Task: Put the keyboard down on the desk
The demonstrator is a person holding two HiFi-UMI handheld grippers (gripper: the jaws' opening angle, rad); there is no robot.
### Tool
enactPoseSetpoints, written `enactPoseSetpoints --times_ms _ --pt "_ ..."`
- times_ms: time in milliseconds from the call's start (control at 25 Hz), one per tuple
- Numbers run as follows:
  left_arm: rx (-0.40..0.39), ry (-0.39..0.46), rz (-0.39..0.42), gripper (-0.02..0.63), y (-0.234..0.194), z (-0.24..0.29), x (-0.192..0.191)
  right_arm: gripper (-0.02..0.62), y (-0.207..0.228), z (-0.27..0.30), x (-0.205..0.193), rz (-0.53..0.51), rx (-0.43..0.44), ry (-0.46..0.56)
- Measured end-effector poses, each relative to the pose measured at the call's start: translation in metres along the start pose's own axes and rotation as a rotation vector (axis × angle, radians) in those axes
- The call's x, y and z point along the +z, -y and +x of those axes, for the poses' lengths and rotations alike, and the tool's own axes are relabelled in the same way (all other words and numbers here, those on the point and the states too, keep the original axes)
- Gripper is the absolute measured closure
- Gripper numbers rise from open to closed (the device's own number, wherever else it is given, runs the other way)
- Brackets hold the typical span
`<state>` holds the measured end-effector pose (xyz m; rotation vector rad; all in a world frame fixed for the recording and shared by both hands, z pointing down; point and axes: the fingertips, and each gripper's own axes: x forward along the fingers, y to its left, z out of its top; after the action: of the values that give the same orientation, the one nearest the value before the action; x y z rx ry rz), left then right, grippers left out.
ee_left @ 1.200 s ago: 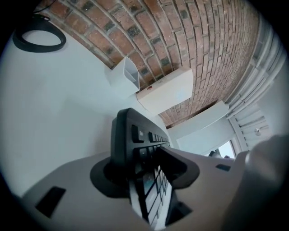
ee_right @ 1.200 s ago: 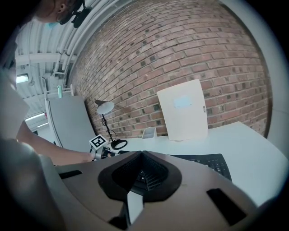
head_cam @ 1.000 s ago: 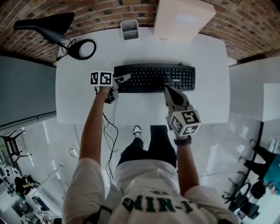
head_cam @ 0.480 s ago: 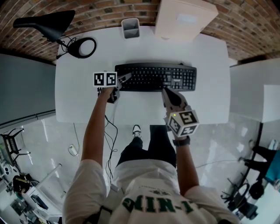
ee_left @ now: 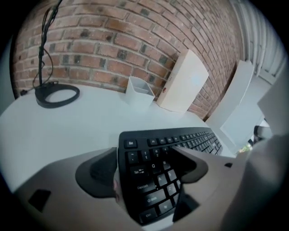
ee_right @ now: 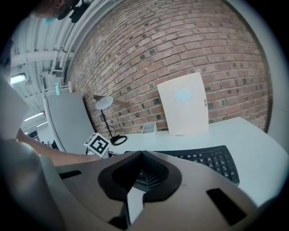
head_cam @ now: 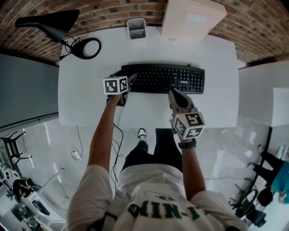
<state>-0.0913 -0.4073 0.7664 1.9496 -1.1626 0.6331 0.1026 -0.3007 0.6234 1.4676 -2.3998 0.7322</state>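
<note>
Two handheld grippers at a white desk (head_cam: 81, 103); brick wall (head_cam: 113, 9) runs along its far edge. All places below are given from the keyboard.

- Desk: carries everything listed. Bare white surface on every side of the keyboard.
- Flat white box (head_cam: 192, 18): beyond the keyboard's right half, standing upright against the wall, well apart from the keyboard.
- Black keyboard (head_cam: 162, 77): lies flat on the desk top, keys up, long side roughly parallel to the wall, about mid-desk.
- Black desk lamp (head_cam: 54, 25): beyond the keyboard's left end and further left. Its ring-shaped base sits on the desk, its head reaches out past the desk's left corner.
- Left gripper (head_cam: 131, 80): at the keyboard's left end, pointing steeply down. Jaws have just been opening and now stand wide apart. The keyboard's left end lies between them, one jaw outside the end edge, the other over the keys. The pads do not appear to press on it.
- Right gripper (head_cam: 173, 91): at the keyboard's near edge, right of centre, tip right by that edge. Its jaw tips meet, with nothing clamped; keys show only through the hollow behind the tips.
- Small white pen cup (head_cam: 136, 29): beyond the keyboard's left half, near the wall.
</note>
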Motion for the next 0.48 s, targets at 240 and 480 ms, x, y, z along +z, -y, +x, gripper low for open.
enactPoseSetpoints --times_ms 240,480 --pt "0.074 0.081 0.013 0.25 -0.005 -0.006 0.012 0.591 0.007 0.001 0.0 0.01 -0.022 0.002" --pt "0.085 0.17 -0.033 0.25 -0.001 -0.03 0.026 0.591 0.015 -0.003 0.006 0.025 -0.058 0.022"
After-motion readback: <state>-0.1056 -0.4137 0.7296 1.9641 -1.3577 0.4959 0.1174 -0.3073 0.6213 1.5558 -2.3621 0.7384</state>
